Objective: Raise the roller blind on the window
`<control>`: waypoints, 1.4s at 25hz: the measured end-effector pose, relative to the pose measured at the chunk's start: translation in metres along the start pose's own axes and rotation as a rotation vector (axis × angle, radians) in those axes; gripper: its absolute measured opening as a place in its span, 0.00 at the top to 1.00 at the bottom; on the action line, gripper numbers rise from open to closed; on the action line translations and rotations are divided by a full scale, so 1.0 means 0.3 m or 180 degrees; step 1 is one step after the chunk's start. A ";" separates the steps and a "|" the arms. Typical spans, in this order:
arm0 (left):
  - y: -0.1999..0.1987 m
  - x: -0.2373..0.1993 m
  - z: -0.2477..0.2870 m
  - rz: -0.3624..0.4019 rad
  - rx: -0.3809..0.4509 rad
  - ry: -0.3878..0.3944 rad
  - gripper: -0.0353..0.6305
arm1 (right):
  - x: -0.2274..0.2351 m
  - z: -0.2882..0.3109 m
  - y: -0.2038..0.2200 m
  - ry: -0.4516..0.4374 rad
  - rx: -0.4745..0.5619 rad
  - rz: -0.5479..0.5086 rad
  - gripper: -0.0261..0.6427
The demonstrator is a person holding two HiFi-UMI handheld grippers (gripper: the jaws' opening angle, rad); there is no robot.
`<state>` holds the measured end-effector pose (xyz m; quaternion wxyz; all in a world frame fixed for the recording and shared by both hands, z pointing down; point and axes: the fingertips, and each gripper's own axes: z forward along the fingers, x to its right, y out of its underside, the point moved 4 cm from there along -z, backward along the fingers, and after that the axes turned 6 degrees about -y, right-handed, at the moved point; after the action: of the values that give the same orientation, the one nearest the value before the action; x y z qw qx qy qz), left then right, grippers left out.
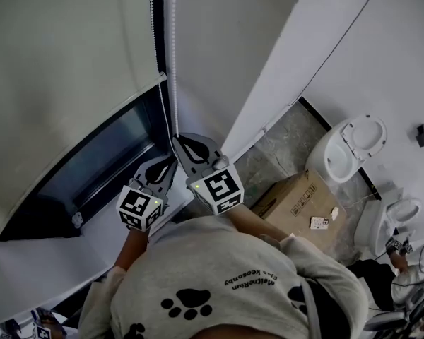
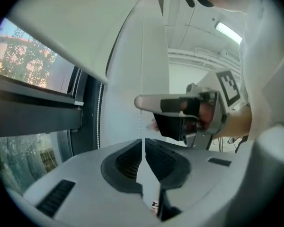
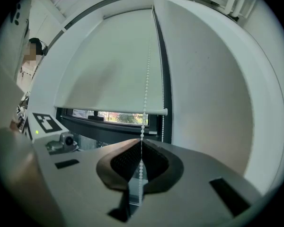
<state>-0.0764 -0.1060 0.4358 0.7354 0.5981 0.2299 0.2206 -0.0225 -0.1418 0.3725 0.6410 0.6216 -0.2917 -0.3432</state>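
The roller blind (image 3: 109, 65) hangs most of the way down the window (image 1: 99, 168) — only a strip of glass shows under its bottom bar. Its bead chain (image 3: 146, 93) drops along the blind's right edge. The right gripper (image 3: 141, 143) has its jaws pinched tight on the chain. The left gripper (image 2: 143, 141), just below it, is closed on the same chain.

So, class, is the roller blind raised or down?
Mostly down: the roller blind hides all but a low strip of window glass, below its bottom bar.
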 end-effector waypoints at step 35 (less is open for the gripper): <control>-0.651 -0.019 0.016 0.0290 0.0825 0.0315 0.94 | 0.003 0.016 -0.007 0.0033 0.0157 -0.0168 0.94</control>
<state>-0.0684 -0.1498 0.2455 0.6289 0.6863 0.2651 0.2514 -0.0259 -0.1453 0.3705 0.6177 0.6464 -0.2802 -0.3495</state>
